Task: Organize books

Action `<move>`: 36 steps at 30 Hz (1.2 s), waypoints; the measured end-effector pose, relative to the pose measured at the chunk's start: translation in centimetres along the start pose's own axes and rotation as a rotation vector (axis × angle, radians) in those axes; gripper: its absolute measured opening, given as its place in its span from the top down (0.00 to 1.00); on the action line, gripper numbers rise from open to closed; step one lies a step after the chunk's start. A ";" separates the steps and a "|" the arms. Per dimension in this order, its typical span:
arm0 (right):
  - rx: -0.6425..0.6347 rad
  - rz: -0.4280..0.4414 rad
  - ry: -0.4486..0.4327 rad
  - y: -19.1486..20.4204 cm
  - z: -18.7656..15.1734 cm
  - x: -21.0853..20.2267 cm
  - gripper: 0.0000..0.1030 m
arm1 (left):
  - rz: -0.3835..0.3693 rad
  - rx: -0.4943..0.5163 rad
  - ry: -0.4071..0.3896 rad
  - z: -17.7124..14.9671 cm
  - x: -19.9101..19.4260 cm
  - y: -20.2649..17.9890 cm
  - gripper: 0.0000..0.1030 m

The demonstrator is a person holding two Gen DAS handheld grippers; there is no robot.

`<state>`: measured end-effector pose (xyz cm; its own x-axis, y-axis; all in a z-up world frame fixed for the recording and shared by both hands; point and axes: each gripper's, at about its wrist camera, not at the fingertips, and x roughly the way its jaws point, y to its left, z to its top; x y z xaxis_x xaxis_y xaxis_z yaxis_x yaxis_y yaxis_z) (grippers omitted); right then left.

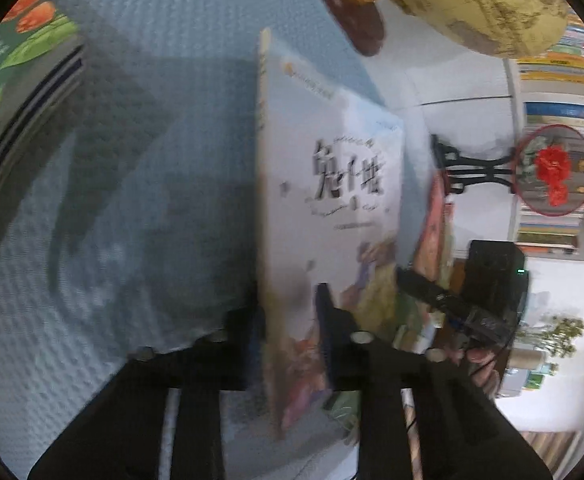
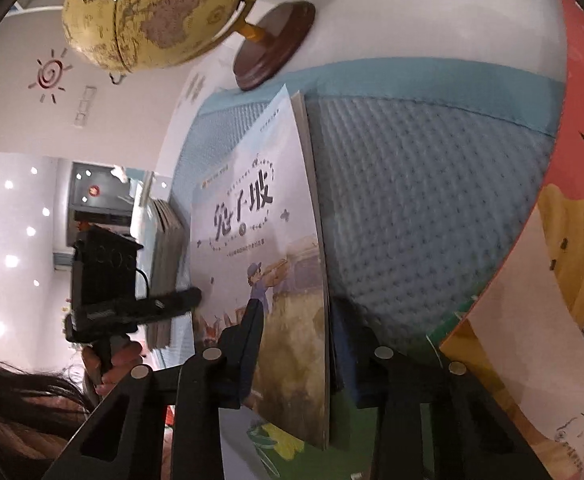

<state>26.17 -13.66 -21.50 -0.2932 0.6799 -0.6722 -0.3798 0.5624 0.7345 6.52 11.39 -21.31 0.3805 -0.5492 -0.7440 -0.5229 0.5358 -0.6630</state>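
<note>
Both tongs, left tongs (image 1: 288,344) and right tongs (image 2: 295,356), clamp the picture book (image 2: 268,264), upright on edge over the blue mat (image 2: 411,208). It looks thin, light, floppy; grip near the spine.

The pale illustrated book (image 2: 264,248) stands on edge on the blue mat, beside other picture books (image 2: 563,280).

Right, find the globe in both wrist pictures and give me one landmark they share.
Left wrist view: the globe sits at the top right, its brown base to its left.
Right wrist view: the globe sits at the top left, its brown base to its right.
Shared landmark: the pale picture book standing on edge on the blue mat, just below the base in both.
</note>
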 end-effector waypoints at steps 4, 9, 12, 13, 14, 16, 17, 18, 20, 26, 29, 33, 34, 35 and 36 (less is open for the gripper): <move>0.014 0.040 0.035 0.1 -0.2 0.5 0.69 | -0.017 -0.056 0.028 0.2 -0.2 1.0 0.86; 0.041 0.081 0.077 -0.6 -1.6 0.6 0.77 | 0.011 -0.008 0.033 0.3 0.0 0.3 0.85; 0.060 0.058 0.074 -0.7 -1.1 1.1 0.87 | 0.050 0.023 0.029 0.3 0.2 -0.5 0.85; 0.042 0.025 0.079 -0.5 -1.1 1.2 0.89 | 0.062 0.033 0.026 0.3 0.1 -0.7 0.85; 0.039 0.019 0.071 -0.3 -1.2 1.2 0.89 | 0.079 0.047 0.021 0.2 0.2 -1.0 0.85; 0.039 0.016 0.054 -0.2 -1.5 1.2 0.89 | 0.112 0.071 0.014 0.1 0.3 -1.6 0.85; 0.041 0.019 0.047 -0.4 -1.6 1.0 0.89 | 0.125 0.079 0.012 0.1 0.3 -1.8 0.84; 0.042 0.018 0.043 -0.4 -1.7 1.0 0.89 | 0.137 0.089 0.009 0.0 0.4 -2.0 0.84; 0.048 0.023 0.027 -0.4 -1.7 1.0 0.89 | 0.142 0.095 0.006 0.0 0.4 -2.1 0.84; 0.060 0.110 -0.034 -0.1 -1.8 1.8 0.89 | 0.117 0.078 0.019 0.4 0.4 -1.5 0.84; 0.042 0.080 -0.049 0.7 -2.1 2.1 0.90 | 0.131 0.078 0.020 0.4 0.4 -1.7 0.84; 0.029 -0.034 -0.088 2.6 -2.8 2.0 0.90 | 0.199 0.107 0.027 0.4 0.1 -2.9 0.85; 0.012 -0.057 -0.096 3.4 -3.2 2.0 0.91 | 0.223 0.123 0.027 0.2 0.1 -3.3 0.86; -0.013 -0.084 -0.102 4.4 -3.7 2.0 0.92 | 0.248 0.143 0.030 0.1 -0.1 -3.5 0.86; -0.031 -0.099 -0.098 5.2 -4.2 2.1 0.92 | 0.280 0.172 0.031 -0.2 -0.3 -3.8 0.86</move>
<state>19.89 -11.24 -19.49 -0.1665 0.6655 -0.7276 -0.4300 0.6150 0.6609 8.25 9.38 -18.53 0.2154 -0.3829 -0.8983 -0.4666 0.7678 -0.4391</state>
